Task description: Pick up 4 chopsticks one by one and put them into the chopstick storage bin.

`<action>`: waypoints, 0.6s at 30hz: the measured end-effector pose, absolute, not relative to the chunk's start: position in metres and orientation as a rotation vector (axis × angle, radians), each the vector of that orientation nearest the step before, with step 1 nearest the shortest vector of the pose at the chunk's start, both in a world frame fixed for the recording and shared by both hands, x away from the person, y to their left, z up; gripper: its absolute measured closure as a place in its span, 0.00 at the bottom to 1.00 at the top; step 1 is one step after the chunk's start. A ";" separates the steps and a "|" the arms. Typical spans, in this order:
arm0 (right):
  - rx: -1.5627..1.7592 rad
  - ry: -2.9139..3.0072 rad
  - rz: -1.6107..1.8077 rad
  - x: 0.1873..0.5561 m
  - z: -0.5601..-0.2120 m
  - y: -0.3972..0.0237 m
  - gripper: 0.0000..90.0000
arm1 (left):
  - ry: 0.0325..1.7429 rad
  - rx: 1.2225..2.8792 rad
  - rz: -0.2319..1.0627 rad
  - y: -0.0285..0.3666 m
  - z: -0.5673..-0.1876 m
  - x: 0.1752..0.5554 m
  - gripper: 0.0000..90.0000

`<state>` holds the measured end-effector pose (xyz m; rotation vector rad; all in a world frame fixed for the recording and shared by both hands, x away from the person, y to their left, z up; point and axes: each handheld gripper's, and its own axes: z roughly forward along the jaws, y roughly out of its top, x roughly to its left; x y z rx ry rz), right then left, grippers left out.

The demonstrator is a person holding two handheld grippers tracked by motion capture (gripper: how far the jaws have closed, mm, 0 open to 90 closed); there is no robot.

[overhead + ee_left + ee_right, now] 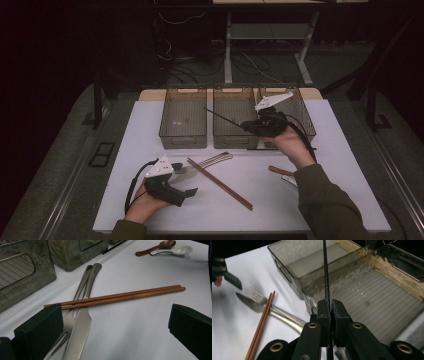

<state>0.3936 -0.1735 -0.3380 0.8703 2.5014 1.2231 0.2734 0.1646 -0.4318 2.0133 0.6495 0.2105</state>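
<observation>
From above, my right tongs (pixel 248 125) hover over the front wall of the middle bin (pixel 235 141), clenched on a thin black chopstick (pixel 222 117) that slants away from them to the left, its far tip above the gap between the middle bin and the left bin (pixel 183 142); my left tongs (pixel 184 179) rest low on the white table (pixel 125 150) with jaws spread and nothing in them, the brown chopsticks (pixel 220 184) lying just right of them and crossing the fork (pixel 217 159) and knife (pixel 187 173); a wooden spoon (pixel 280 171) lies near my right sleeve, well apart from the left tongs. Along my left tongs, the two black pads (pixel 40 327) stand wide apart, released; between and just ahead of them the brown chopsticks (pixel 117 297) lie side by side over the knife (pixel 81 327) and fork (pixel 75 300); farther off sit the wooden spoon (pixel 155 247) and a white spoon (pixel 178 250), touching each other. Along my right tongs (pixel 330 306), the jaws are pressed together on the black chopstick (pixel 325 270), which rises straight out of them over the middle bin (pixel 362 302); to their left lie the brown chopsticks (pixel 262 322) across the fork (pixel 255 296), and my left tongs (pixel 233 281) show at the far edge.
</observation>
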 end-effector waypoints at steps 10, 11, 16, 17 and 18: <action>0.908 2.518 1.175 0.418 -0.342 -0.120 0.95 | 0.646 1.997 0.198 0.164 -0.431 0.272 0.00; 0.912 2.521 1.168 0.420 -0.343 -0.114 0.95 | 0.646 1.999 0.197 0.165 -0.430 0.272 0.00; 0.932 2.525 1.136 0.432 -0.346 -0.088 0.95 | 0.644 1.992 0.206 0.165 -0.431 0.271 0.00; 0.935 2.529 1.140 0.434 -0.346 -0.084 0.95 | 0.647 1.990 0.201 0.165 -0.431 0.271 0.00; 0.941 2.533 1.132 0.436 -0.348 -0.079 0.95 | 0.641 1.994 0.206 0.165 -0.431 0.272 0.00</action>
